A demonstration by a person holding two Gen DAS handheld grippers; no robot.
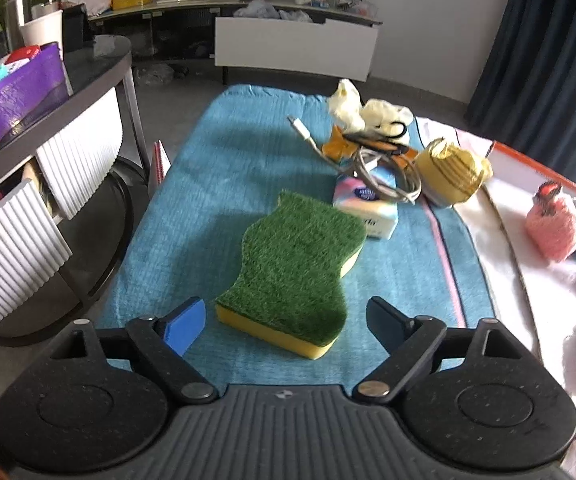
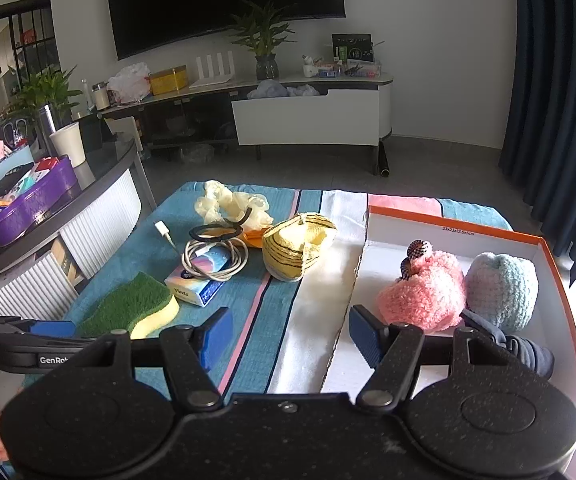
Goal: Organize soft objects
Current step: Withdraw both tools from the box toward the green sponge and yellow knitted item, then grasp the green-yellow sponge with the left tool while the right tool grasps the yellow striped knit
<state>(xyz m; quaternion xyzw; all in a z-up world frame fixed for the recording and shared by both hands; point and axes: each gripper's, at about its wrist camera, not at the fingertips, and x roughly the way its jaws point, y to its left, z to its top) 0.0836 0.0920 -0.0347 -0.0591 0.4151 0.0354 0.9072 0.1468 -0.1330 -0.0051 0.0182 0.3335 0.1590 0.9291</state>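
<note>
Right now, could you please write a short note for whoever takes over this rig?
Left gripper: open, jaws either side of the near end of the green and yellow sponge, not pressing on it.
Right gripper: open and empty, over the towel beside the box.
Done: pink fluffy ball, pale blue fluffy ball and a dark cloth item lie in the orange-rimmed box.
Left on the towel: the sponge, yellow striped knit piece, cream gloves. The tissue pack, white cable and black ring lie there too.
</note>
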